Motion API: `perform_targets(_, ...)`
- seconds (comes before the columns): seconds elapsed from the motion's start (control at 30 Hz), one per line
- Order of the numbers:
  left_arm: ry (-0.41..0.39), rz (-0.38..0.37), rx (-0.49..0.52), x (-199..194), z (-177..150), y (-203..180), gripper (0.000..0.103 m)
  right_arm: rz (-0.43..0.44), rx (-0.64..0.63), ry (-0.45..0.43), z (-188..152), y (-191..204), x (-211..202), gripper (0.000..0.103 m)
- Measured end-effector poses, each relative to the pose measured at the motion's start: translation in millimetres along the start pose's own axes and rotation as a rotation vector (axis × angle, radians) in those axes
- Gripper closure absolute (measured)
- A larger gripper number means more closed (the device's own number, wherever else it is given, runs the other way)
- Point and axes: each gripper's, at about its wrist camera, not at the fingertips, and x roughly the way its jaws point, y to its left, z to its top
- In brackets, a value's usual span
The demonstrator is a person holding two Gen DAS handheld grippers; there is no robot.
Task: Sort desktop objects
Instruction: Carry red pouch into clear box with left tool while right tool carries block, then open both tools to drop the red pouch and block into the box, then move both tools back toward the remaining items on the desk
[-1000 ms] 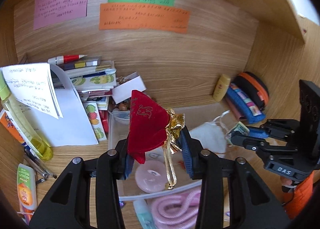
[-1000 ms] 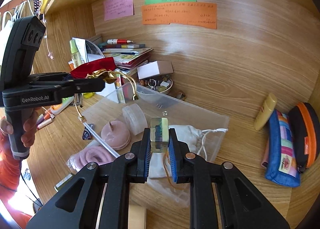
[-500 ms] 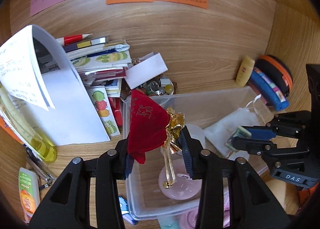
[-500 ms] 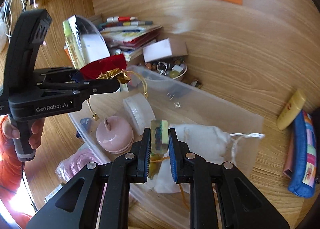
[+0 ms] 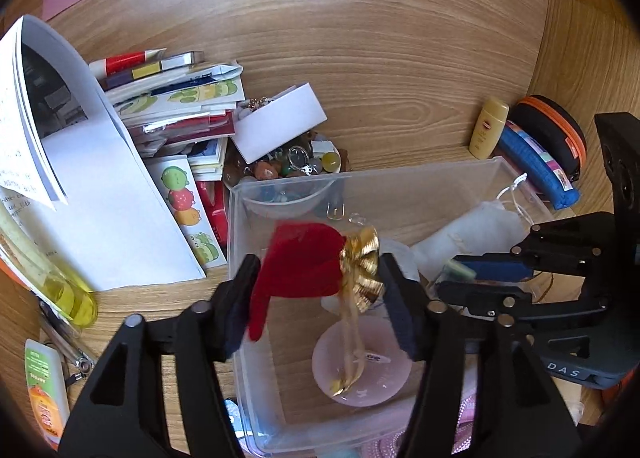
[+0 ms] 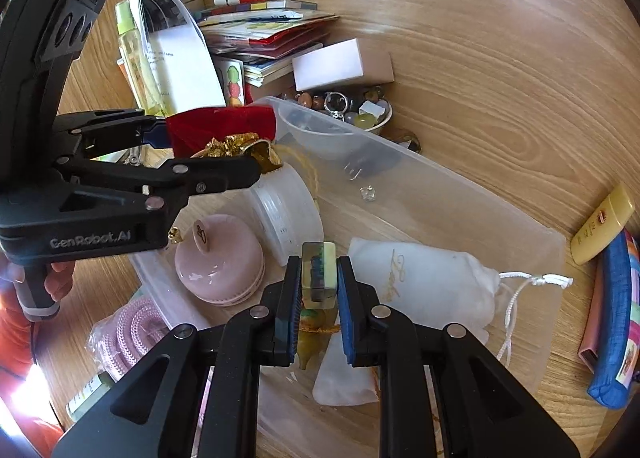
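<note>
A red velvet pouch [image 5: 300,262] with a gold frill hangs blurred between the jaws of my left gripper [image 5: 318,278], over the clear plastic bin [image 5: 360,178]. Those jaws are opening and the pads no longer press the pouch. Its gold cord dangles onto a pink round case [image 5: 376,374] in the bin. My right gripper [image 6: 319,270] is shut on a small clear resin block [image 6: 319,276] just above the bin, beside a white drawstring bag [image 6: 428,282]. In the right wrist view the left gripper [image 6: 224,146] sits over the bin's [image 6: 440,174] left end, near a white jar [image 6: 288,202].
Behind the bin are a bowl of beads [image 5: 288,166], a white box [image 5: 280,122] and a pile of booklets [image 5: 180,98]. A yellow tube [image 5: 488,126], a blue pencil case [image 5: 536,162] and a black-orange case [image 5: 552,126] lie at the right. A yellow bottle [image 5: 60,290] leans at the left.
Both grippers have come down closer over the bin. The left jaws have spread apart and the red pouch has slumped lower between them. The right gripper still holds its block.
</note>
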Motion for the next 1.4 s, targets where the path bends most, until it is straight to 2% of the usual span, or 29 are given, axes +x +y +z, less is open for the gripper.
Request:
perform_targets(0.2, 0.001, -0.012, 0.015, -2.1, -2.2, -3.3, 0.039, -0.022, -0.025, -0.006, 2.3, 3.6, -1.5, 0.088)
perform_targets(0.33, -0.015, -0.003, 0.017, -9.8, -2.0, -4.9, 0.031, -0.036, -0.034, -0.01, 2.7, 5.6, -2.7, 0.084)
perform_targets(0.53, -0.04, 0.019, 0.026, -28.4, -4.2, -7.6, 0.024, -0.062, -0.025, -0.056, 5.5, 6.6, -18.7, 0.06)
perform_targets(0.7, -0.07, 0.046, 0.029, -45.2, -5.7, -13.7, 0.016, -0.128, -0.028, -0.126, 7.0, 10.4, -44.3, 0.04)
perform_targets(0.77, -0.085, 0.055, 0.028, -54.6, -7.4, -15.6, 0.01, -0.15, -0.03, -0.145, 7.1, 11.0, -54.5, 0.035)
perform_targets(0.97, -0.118, 0.062, 0.017, -82.1, -11.3, -20.1, 0.006, -0.205, -0.028, -0.185, 2.7, 11.0, -88.0, 0.019)
perform_targets(1.23, -0.15, 0.083, 0.008, -113.5, -28.5, -21.7, 0.005, -0.215, 0.007, -0.244, -21.2, 13.7, -132.1, 0.014)
perform_targets(1.4, -0.143, 0.079, -0.022, -122.6, -46.5, -19.9, 0.004, -0.21, 0.034, -0.253, -40.7, 16.2, -144.4, 0.008)
